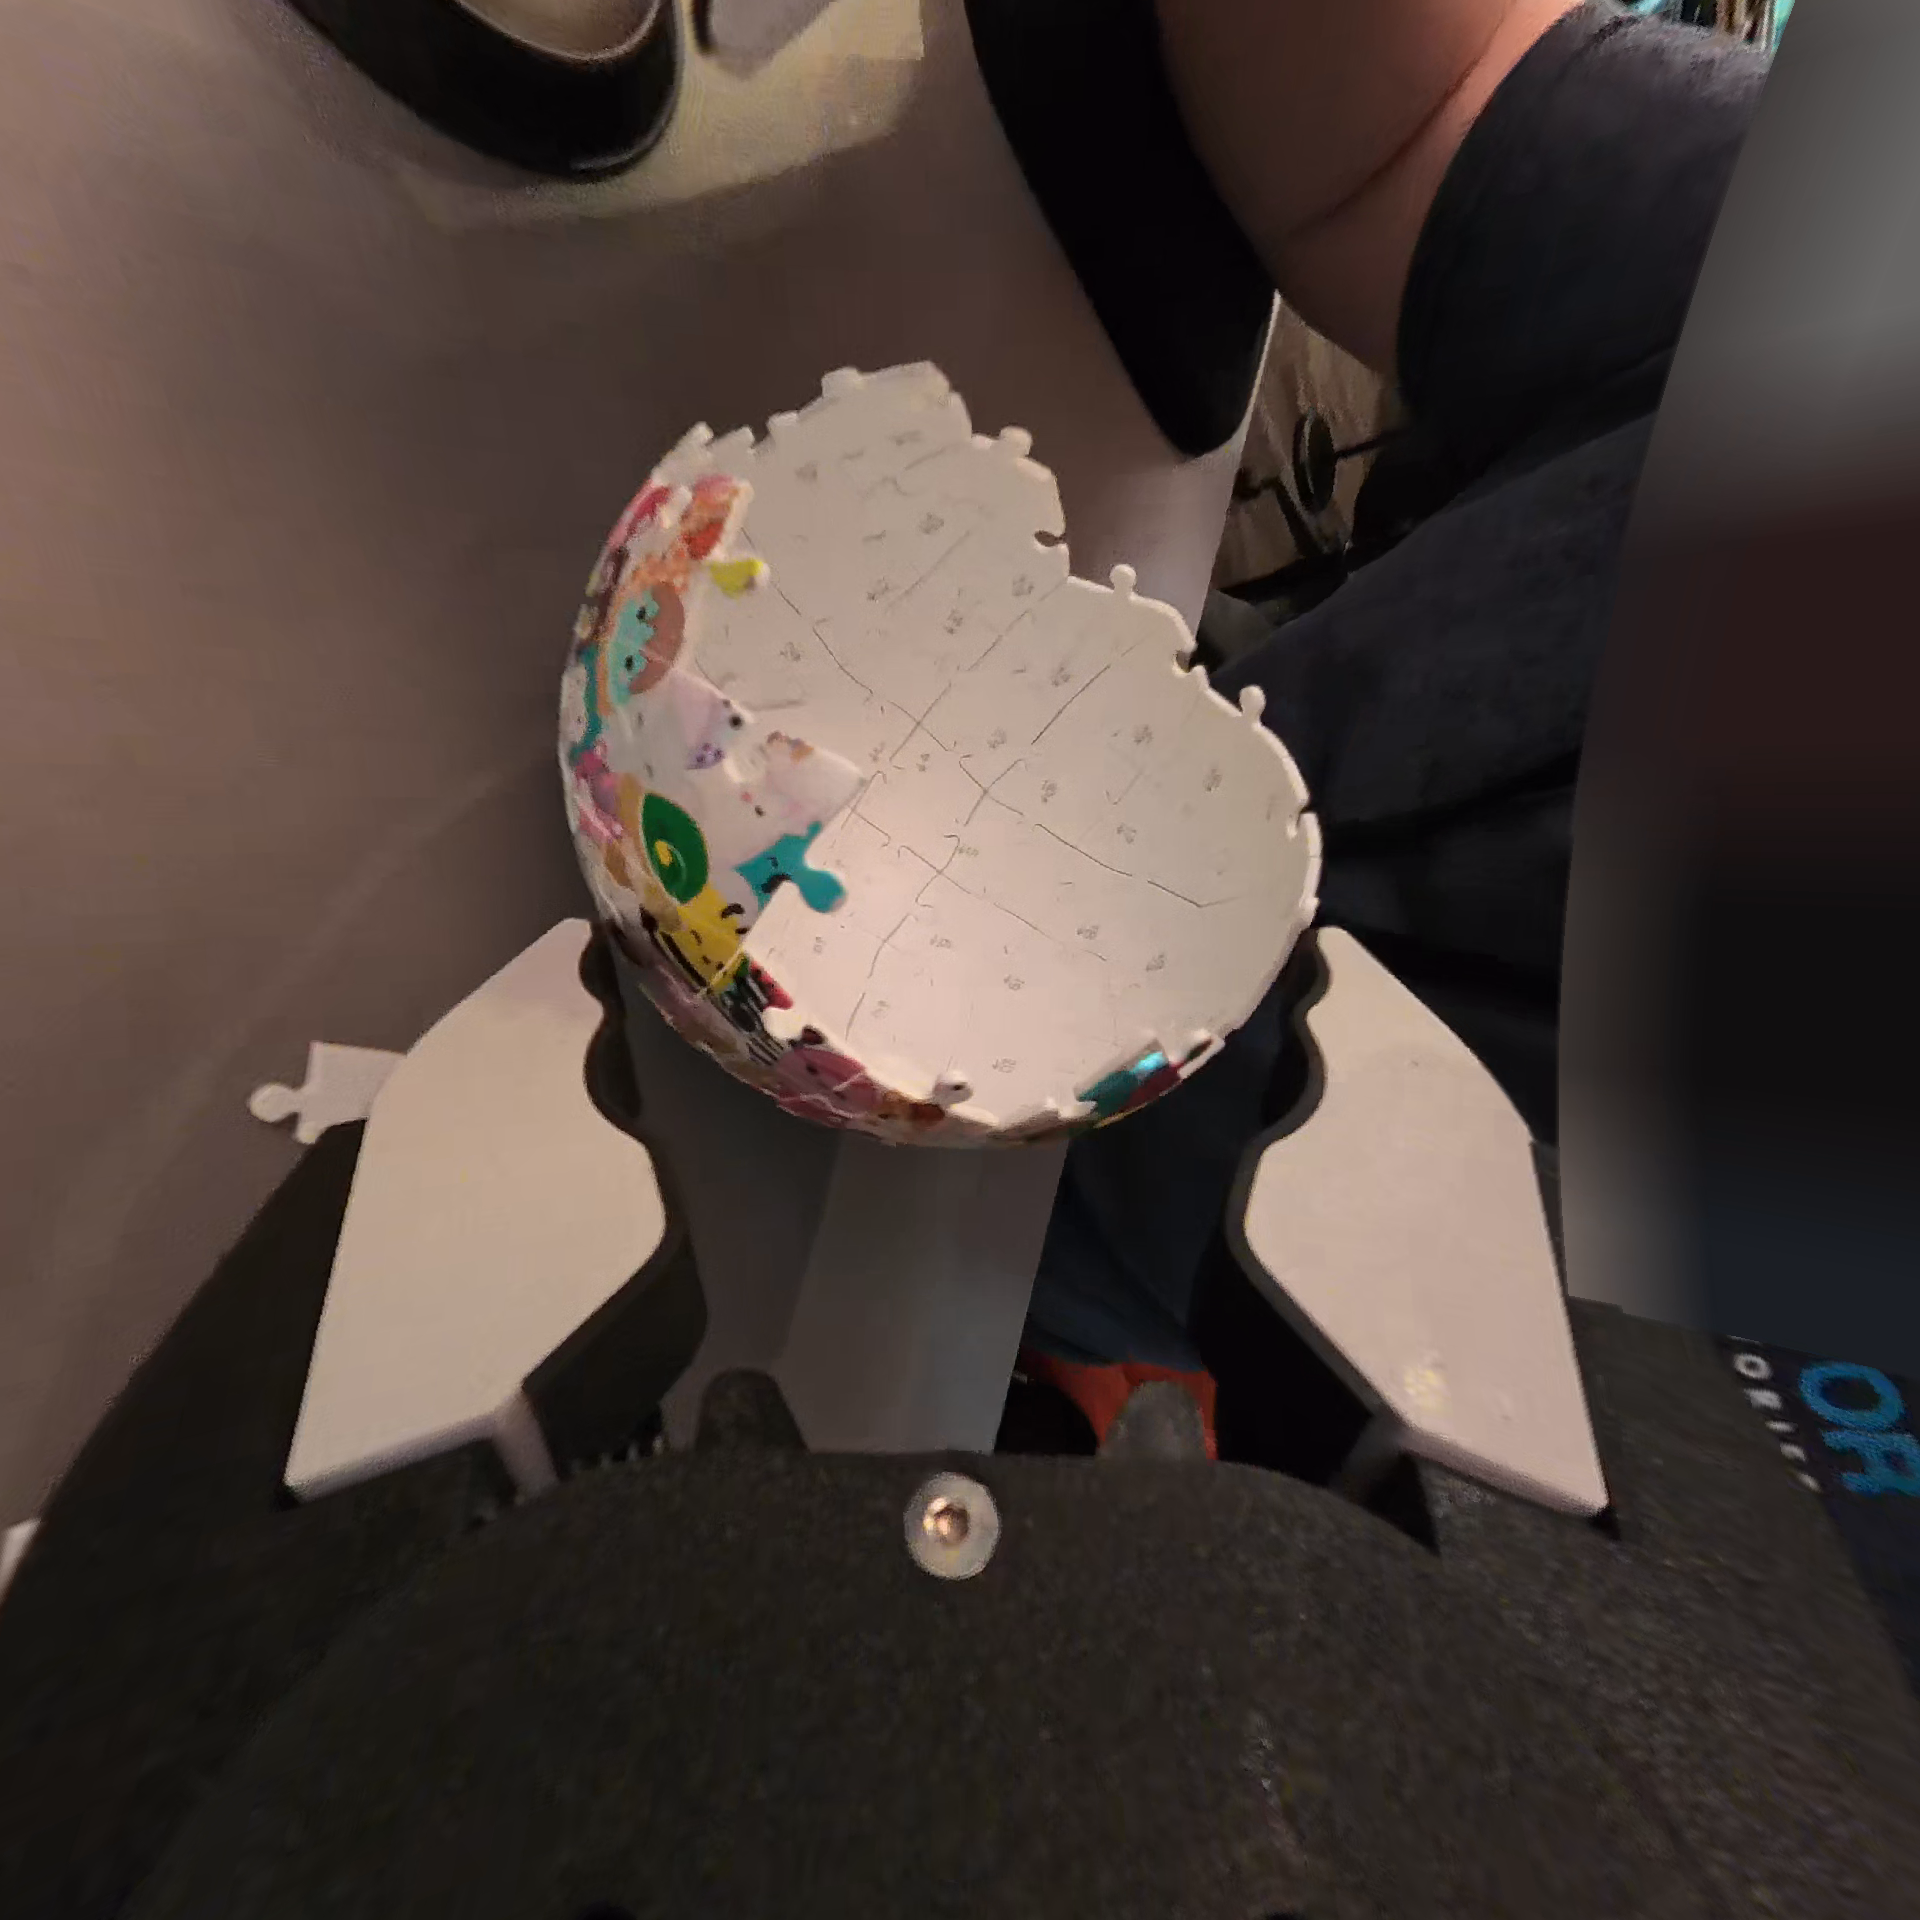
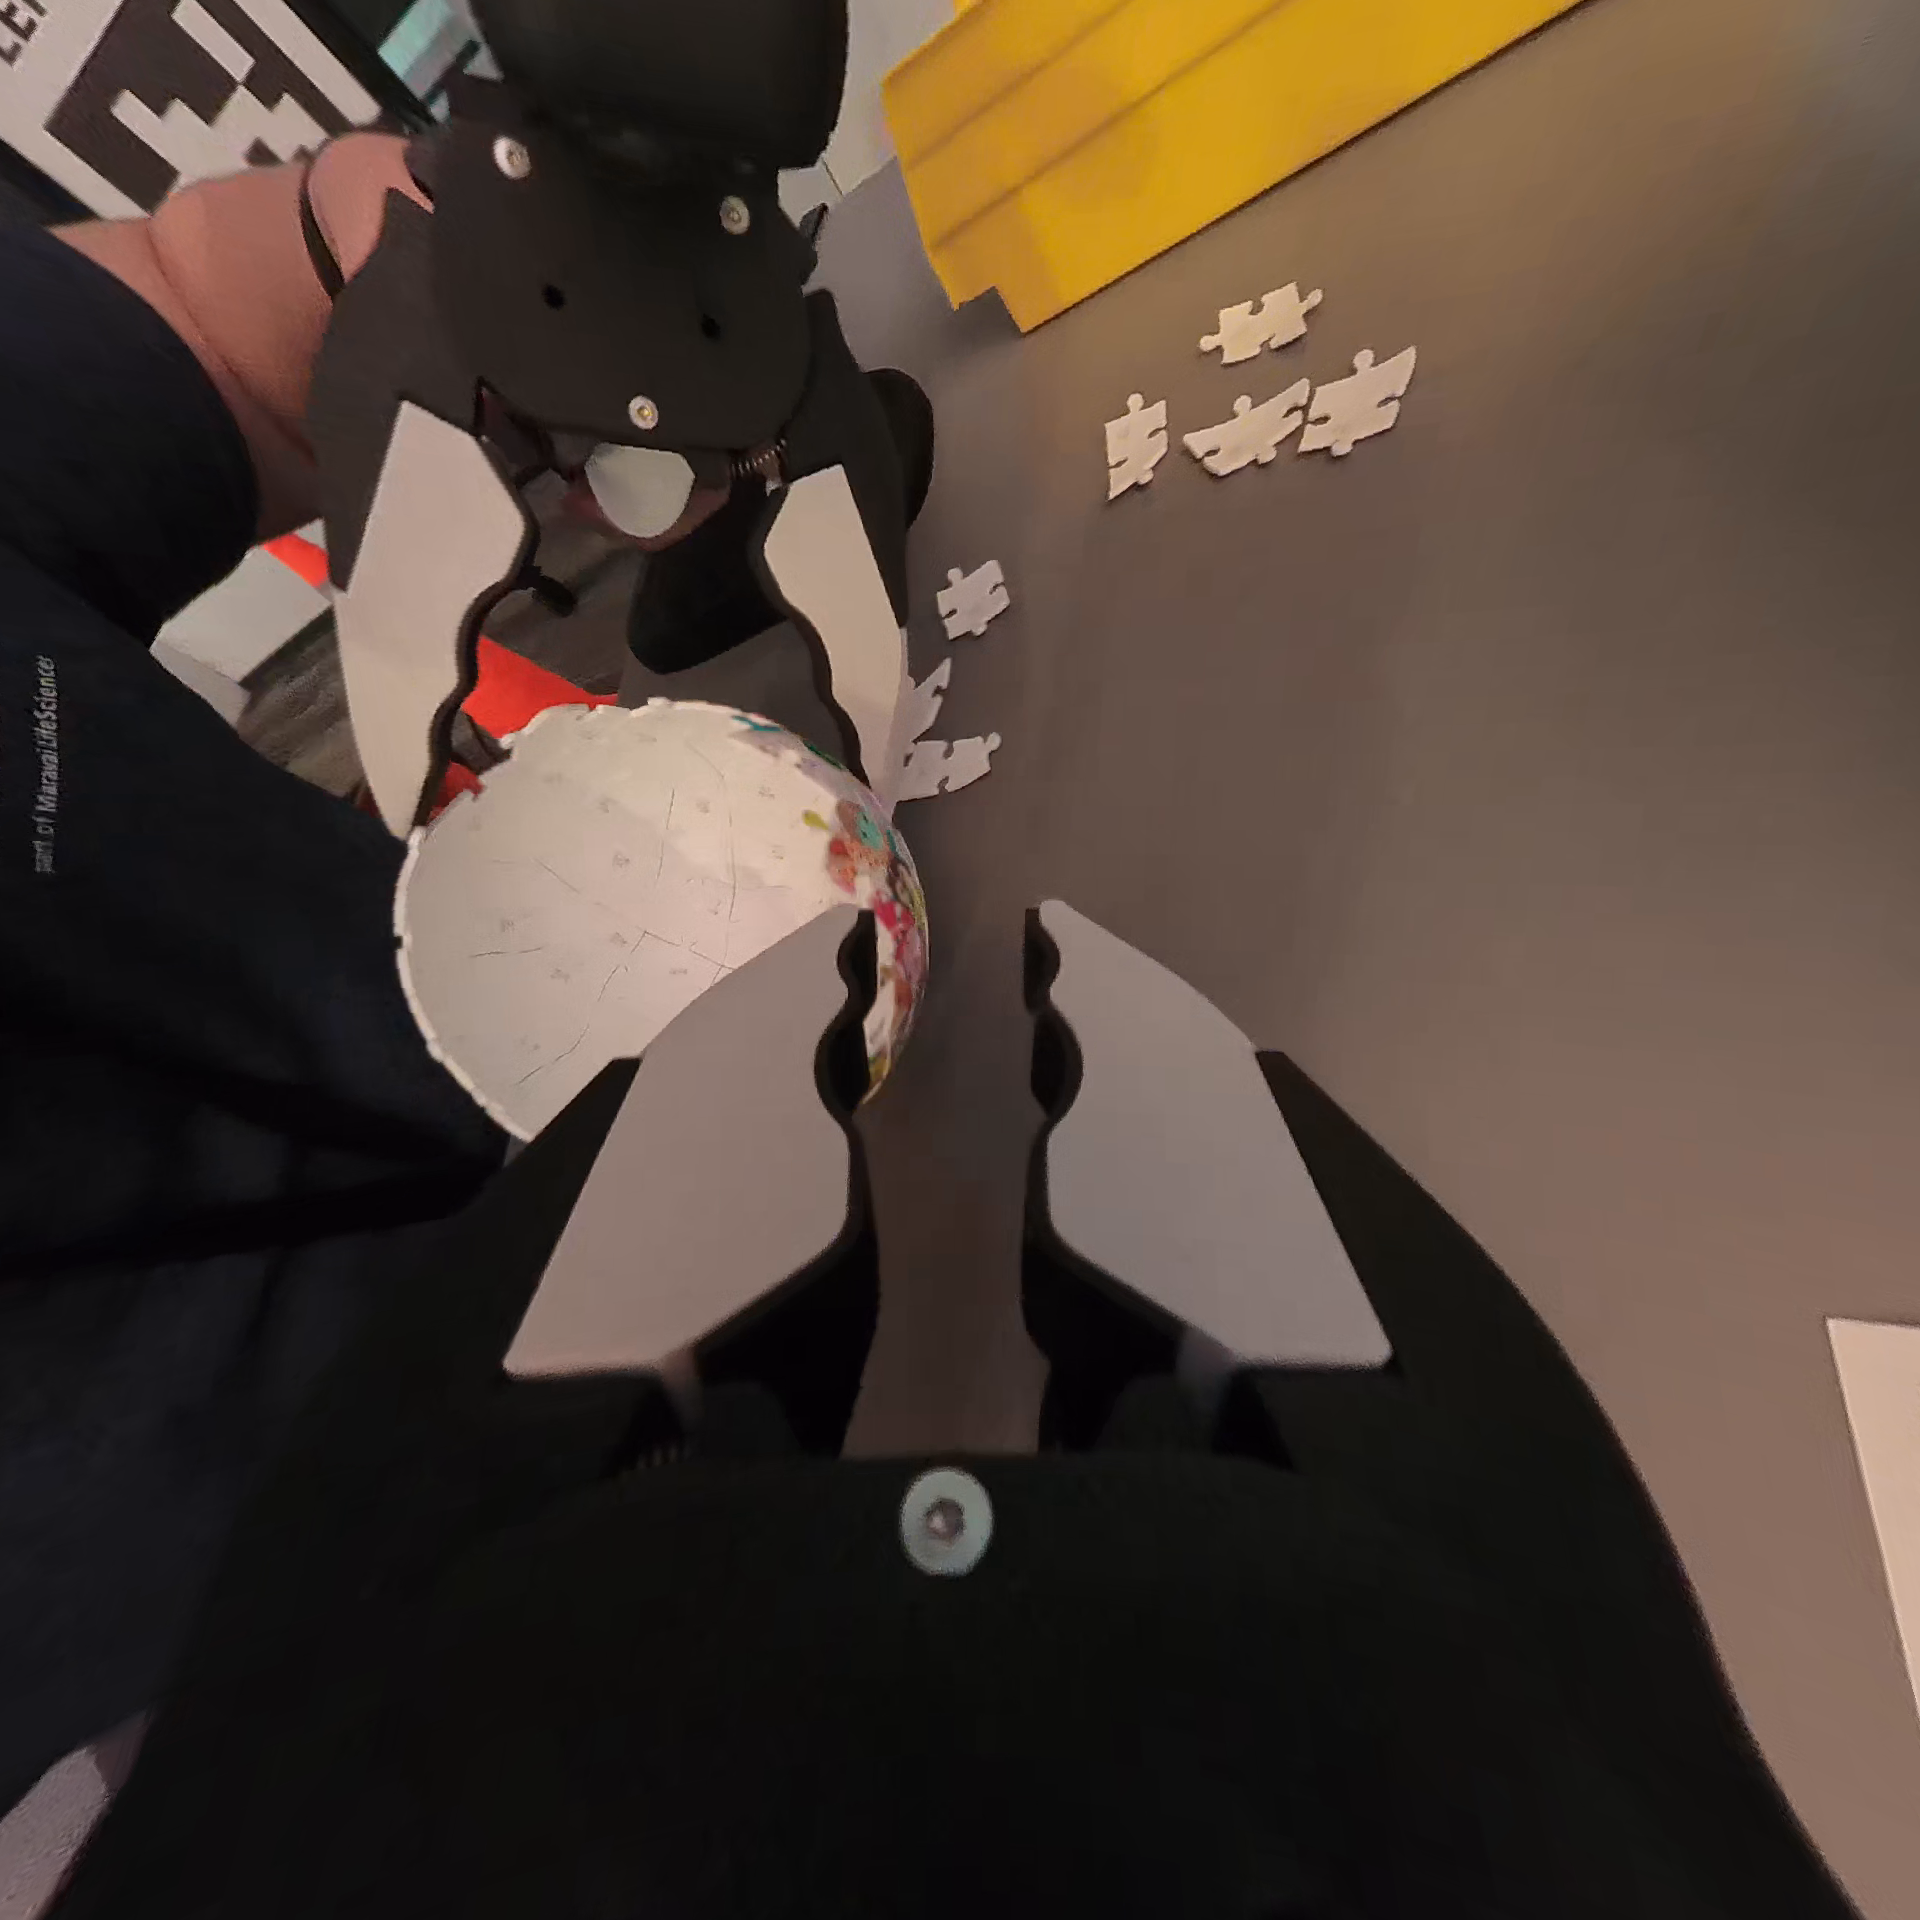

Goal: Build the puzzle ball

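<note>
The half-built puzzle ball (image 2: 623,914) — a white-lined shell with cartoon print outside — sits between the spread fingers of the left gripper (image 2: 634,790), whose tips meet its rim; whether they truly pinch it I cannot tell. Just beside it, the right gripper (image 2: 940,925) hangs over the grey table (image 2: 1455,831), fingers parted, nothing between them. Farther right lie loose white puzzle pieces (image 2: 1247,431) — beyond them, a yellow bin (image 2: 1143,135).

One half-built puzzle ball (image 2: 623,914), seven loose puzzle pieces (image 2: 1247,436), one yellow bin (image 2: 1143,135).
</note>
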{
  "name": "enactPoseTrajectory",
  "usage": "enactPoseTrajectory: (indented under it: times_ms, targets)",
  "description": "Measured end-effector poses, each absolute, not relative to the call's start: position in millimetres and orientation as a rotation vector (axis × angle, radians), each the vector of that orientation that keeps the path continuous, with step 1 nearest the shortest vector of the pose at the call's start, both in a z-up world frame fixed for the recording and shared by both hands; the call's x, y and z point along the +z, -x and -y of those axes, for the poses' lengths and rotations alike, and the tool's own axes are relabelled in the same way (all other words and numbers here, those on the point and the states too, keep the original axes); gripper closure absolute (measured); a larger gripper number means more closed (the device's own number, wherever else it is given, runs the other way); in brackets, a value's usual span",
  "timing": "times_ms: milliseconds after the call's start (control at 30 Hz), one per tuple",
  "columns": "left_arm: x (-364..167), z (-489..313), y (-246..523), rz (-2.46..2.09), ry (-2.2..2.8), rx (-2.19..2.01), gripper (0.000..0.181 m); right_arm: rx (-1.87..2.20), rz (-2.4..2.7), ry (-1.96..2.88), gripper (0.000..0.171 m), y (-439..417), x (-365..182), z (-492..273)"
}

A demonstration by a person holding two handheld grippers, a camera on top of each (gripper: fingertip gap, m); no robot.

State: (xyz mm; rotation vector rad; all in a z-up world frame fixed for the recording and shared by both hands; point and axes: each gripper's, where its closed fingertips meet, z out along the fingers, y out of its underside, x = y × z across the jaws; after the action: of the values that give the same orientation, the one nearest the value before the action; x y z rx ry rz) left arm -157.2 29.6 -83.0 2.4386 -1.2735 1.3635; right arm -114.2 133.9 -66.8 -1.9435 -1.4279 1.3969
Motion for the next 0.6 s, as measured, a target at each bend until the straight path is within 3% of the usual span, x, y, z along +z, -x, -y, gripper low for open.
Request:
enactPoseTrajectory:
  times_ms: [233,433,600]
  targets:
    - [-80,-8,172,1.298,-2.519,1.527,0.062,1.322,1.285,1.936,0.137,91,-63,-106]
    - [-85,19,205,1.587,-2.696,1.601,0.05,1.121,1.246,1.903,0.121,70,-83,-50]
    - [-108,28,227,1.988,-3.086,1.234,0.061,0.904,1.371,1.826,0.106,70,-112,-3]
